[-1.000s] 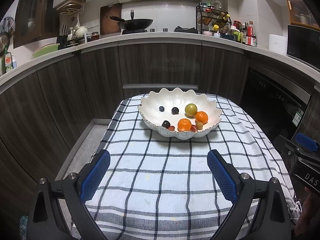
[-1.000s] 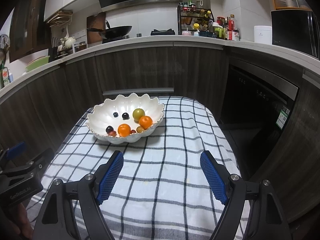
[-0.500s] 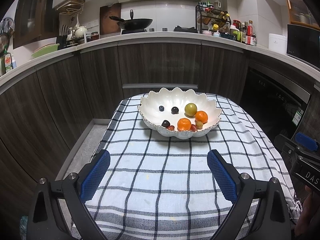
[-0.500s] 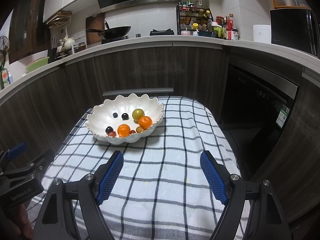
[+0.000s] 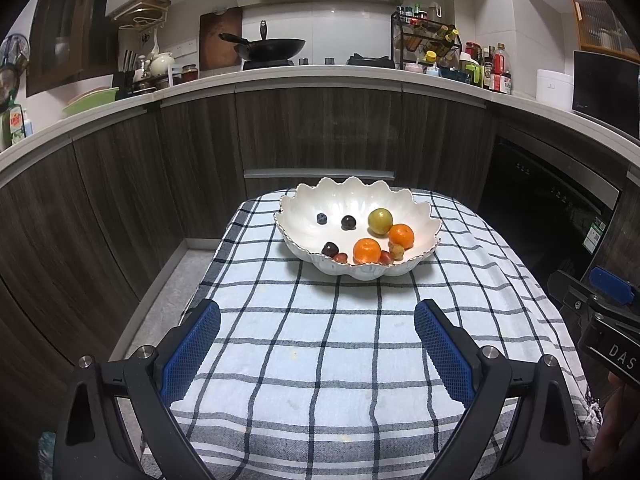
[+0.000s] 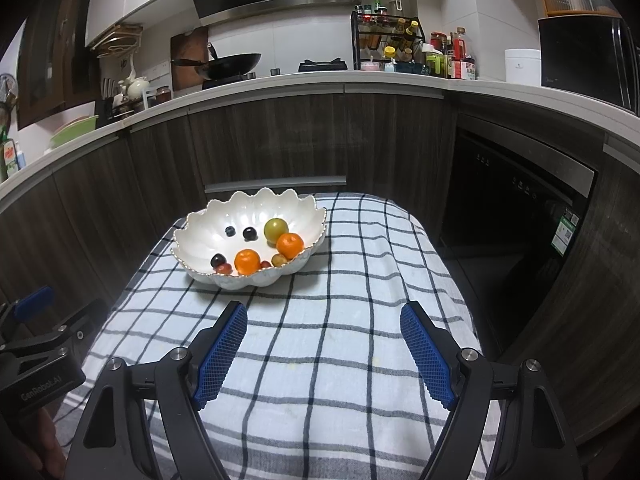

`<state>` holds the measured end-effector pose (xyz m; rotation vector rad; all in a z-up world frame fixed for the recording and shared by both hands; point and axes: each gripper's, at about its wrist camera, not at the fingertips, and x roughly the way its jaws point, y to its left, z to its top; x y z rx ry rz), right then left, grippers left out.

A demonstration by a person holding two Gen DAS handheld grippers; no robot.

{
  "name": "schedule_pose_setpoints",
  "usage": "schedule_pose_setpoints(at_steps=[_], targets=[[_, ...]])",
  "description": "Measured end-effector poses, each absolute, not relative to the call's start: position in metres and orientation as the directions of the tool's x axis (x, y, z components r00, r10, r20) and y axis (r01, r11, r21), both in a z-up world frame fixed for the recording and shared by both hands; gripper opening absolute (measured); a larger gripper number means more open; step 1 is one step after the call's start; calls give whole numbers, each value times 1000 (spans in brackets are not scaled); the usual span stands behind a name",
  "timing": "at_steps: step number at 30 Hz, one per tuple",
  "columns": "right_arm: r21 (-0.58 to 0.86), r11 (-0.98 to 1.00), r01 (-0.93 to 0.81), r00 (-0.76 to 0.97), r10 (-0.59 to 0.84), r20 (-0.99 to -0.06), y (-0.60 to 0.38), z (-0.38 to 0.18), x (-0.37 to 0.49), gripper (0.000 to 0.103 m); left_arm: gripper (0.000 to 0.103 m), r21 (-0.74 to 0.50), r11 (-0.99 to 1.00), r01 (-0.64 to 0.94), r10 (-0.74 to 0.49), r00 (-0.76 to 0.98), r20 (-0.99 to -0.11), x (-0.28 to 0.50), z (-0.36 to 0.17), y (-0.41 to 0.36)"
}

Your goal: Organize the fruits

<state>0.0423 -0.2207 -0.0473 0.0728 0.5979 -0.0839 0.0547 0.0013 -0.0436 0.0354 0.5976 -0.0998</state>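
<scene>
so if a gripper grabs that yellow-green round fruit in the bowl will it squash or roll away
The yellow-green fruit looks smooth and nearly round, so it would probably roll down the white bowl's sloped wall if nudged. Its glossy skin may slip on the pads. It sits close by an orange, which could shift too.

fruits point(image 5: 367, 250) in bowl point(image 5: 416, 204), bowl on tablecloth point(image 5: 320, 344), cabinets point(image 5: 320, 132) behind

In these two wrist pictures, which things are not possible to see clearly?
- Small red fruits in the white bowl: left wrist view, partly hidden by the near rim and the orange; kind unclear.
- Right claw: left wrist view, cut off by the right edge.
- Spice bottles: right wrist view, too small; labels unreadable.
- Tabletop: both views, covered by the checked cloth.
</scene>
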Motion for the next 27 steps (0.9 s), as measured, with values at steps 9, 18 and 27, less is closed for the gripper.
schedule_pose_setpoints(at_steps=[9,18,27], targets=[[45,994,100,823,-57,-566,-221,-48,42,80,99,0,994,110,-91,818,-568,55,-43,0],[48,993,103,820,-58,-569,-221,-47,43,80,100,2,994,106,-86,816,-572,56,-45,-1],[47,993,108,816,-62,-574,-220,-48,43,80,103,7,995,100,-78,816,-572,57,-46,0]])
